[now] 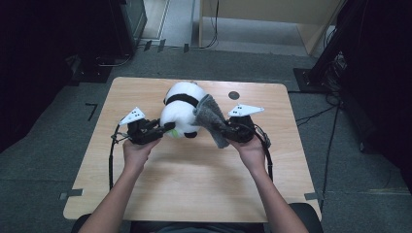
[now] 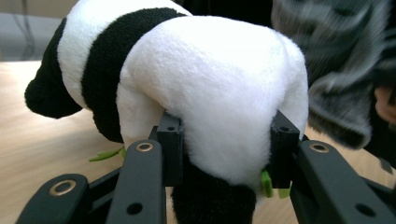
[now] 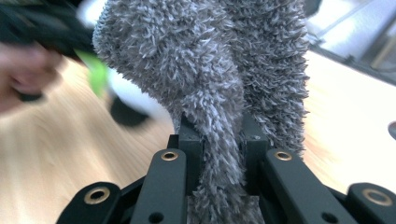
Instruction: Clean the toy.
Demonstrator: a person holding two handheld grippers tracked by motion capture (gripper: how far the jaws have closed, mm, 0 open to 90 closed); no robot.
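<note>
The left tongs (image 2: 223,154) grip the white rump of a stuffed panda (image 1: 182,109), which sits near the middle of the tabletop (image 1: 194,189). The right tongs (image 3: 222,140) are clamped tight on a fold of a shaggy grey cloth (image 3: 219,70), draped against the panda's right flank. The plush gives under the pads, so a sideways wipe may roll the panda out of the left tongs or tip it over. The right tongs hold only a narrow bunch of cloth; a hard tug or a snag on the fur may pull it free, and the loose tail may drag across the wood.
</note>
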